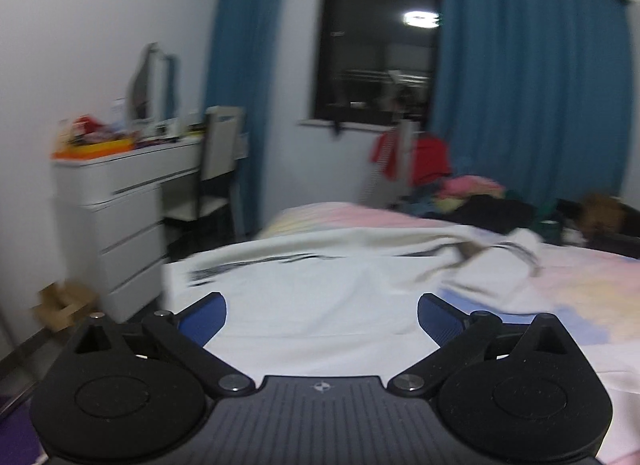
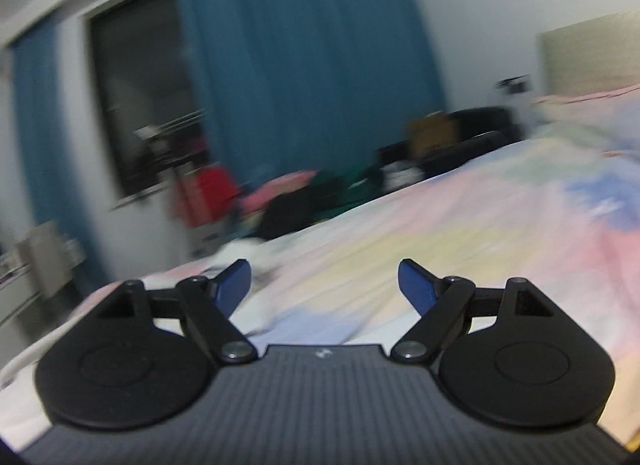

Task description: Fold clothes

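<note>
A white garment (image 1: 320, 285) with dark print lies spread and rumpled on the pastel bed sheet (image 1: 592, 297). My left gripper (image 1: 322, 315) is open and empty, hovering over the garment's near part. My right gripper (image 2: 324, 285) is open and empty above the pastel sheet (image 2: 480, 217). A bit of the white garment (image 2: 248, 253) shows past its left finger. Both views are blurred.
A pile of coloured clothes (image 1: 476, 193) lies at the far side of the bed, also in the right wrist view (image 2: 288, 197). A white dresser (image 1: 120, 201) and chair (image 1: 216, 161) stand left. Blue curtains (image 1: 520, 85) and a dark window (image 1: 376, 37) are behind.
</note>
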Tool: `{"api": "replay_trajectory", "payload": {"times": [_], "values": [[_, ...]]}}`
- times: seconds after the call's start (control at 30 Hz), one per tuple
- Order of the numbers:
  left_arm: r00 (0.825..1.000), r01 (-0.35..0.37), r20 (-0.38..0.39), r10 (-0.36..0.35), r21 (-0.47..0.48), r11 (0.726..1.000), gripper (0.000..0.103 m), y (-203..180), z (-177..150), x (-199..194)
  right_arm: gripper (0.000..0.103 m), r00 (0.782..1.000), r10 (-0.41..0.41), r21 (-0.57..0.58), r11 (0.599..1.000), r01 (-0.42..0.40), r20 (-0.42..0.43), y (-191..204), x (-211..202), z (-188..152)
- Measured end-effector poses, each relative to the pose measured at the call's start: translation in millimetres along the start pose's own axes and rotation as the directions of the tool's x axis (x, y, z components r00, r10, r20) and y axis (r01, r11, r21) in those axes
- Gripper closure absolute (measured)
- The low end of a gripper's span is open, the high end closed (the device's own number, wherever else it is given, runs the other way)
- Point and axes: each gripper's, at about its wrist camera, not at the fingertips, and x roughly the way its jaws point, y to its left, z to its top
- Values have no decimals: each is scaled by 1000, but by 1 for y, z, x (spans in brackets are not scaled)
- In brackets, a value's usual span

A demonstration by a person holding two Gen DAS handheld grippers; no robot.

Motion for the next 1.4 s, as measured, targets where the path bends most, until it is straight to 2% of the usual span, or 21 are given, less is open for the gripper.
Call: {"api": "replay_trajectory", "payload": {"times": [0.13, 0.27, 0.43, 0.63, 0.8, 0.9, 0.97, 1.13, 1.27, 1.33, 1.4], "values": [[997, 71, -1, -71, 40, 997, 0, -34, -4, 15, 21, 995, 75, -51, 996, -79, -64, 22, 13, -20], [994, 109, -3, -109, 80, 991, 0, -58, -15, 35, 21, 994, 77, -62, 995, -82, -80, 33, 22, -26], [988, 156, -6, -157, 130, 979, 0, -87, -29, 61, 21, 993, 55, -20, 998, -57, -103, 43, 22, -33], [991, 133, 8, -136, 137, 982, 0, -75, -54, 69, 21, 991, 45, -13, 999, -47, -127, 46, 26, -41], [993, 117, -14, -116, 74, 990, 0, -58, -65, 74, 21, 985, 78, -3, 997, -80, -151, 48, 27, -46], [994, 103, -20, -103, 28, 994, 0, -53, -67, 76, 21, 977, 101, 23, 995, -98, -186, 50, 42, -50], [994, 110, -29, -110, 2, 994, 0, -50, -70, 77, 21, 967, 123, 44, 992, -116, -224, 55, 65, -51], [993, 108, -44, -106, 41, 993, 0, -56, -79, 86, 25, 918, 239, 189, 964, -186, -315, 63, 141, -55], [991, 126, -54, -123, 59, 990, 0, -63, -84, 94, 25, 865, 352, 404, 894, -196, -358, 59, 212, -72], [988, 148, -62, -145, 51, 988, 0, -65, -86, 100, 35, 848, 382, 511, 845, -160, -368, 54, 247, -87], [986, 164, -49, -162, 52, 985, 0, -66, -90, 107, 37, 830, 401, 561, 817, -133, -388, 56, 280, -100]]}}
